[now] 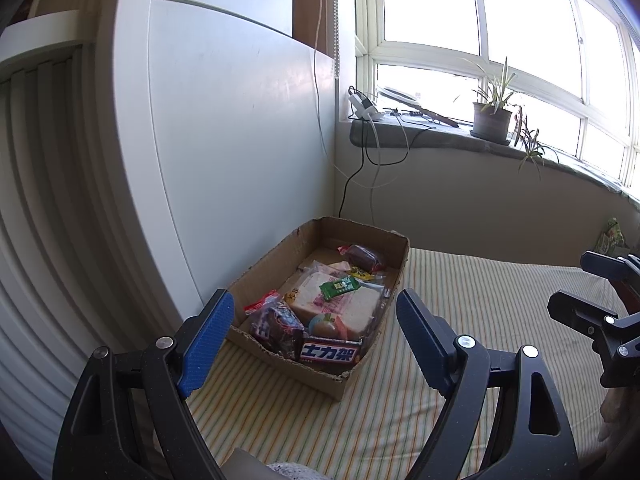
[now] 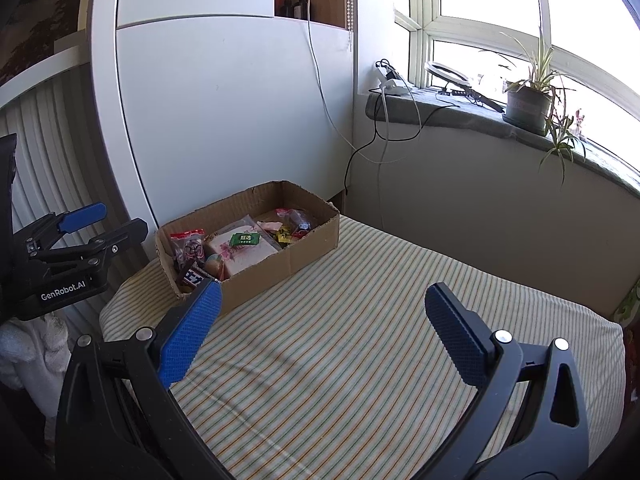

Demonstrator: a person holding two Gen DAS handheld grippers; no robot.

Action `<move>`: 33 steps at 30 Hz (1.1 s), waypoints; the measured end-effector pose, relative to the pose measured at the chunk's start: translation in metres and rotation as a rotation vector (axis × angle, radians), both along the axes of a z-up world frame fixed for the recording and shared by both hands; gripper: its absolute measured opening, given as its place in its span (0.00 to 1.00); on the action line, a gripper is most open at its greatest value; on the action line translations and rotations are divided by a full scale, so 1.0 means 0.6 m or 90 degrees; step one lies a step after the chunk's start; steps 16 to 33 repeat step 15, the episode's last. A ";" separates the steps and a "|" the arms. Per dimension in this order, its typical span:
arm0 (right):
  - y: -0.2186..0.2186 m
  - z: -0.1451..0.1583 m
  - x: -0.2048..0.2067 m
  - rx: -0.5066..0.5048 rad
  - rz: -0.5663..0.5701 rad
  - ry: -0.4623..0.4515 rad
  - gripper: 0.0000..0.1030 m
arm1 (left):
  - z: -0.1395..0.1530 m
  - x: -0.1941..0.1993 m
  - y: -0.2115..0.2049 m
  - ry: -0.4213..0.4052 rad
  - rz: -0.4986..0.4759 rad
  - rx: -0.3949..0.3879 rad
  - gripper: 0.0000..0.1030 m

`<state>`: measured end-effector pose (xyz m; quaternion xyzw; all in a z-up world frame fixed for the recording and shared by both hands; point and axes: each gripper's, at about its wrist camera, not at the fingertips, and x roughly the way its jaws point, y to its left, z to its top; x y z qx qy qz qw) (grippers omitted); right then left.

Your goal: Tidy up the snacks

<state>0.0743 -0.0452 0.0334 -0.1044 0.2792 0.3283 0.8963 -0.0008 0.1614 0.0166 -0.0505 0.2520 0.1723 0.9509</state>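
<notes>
Left tongs spread apart, empty, before a cardboard box of snacks on a striped bed, right tongs likewise apart, empty.

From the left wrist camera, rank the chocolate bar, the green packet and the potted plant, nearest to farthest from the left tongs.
1. Chocolate bar, box's near end, between the left tongs.
2. Green packet, mid-box on the bread.
3. Potted plant, far windowsill, right.

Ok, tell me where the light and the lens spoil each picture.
Left wrist view: window blown out white, wardrobe door bowed by the fisheye, cardboard box sharp. Right wrist view: same white glare, striped cloth evenly lit, faint shadows only.
</notes>
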 end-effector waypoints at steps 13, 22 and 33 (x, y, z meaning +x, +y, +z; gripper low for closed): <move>-0.009 -0.001 0.000 0.006 -0.002 0.005 1.00 | -0.002 0.001 -0.001 0.001 0.004 0.002 0.81; -0.009 -0.002 0.001 0.004 -0.005 0.005 1.00 | -0.003 0.001 -0.002 0.002 0.004 0.002 0.81; -0.009 -0.002 0.001 0.004 -0.005 0.005 1.00 | -0.003 0.001 -0.002 0.002 0.004 0.002 0.81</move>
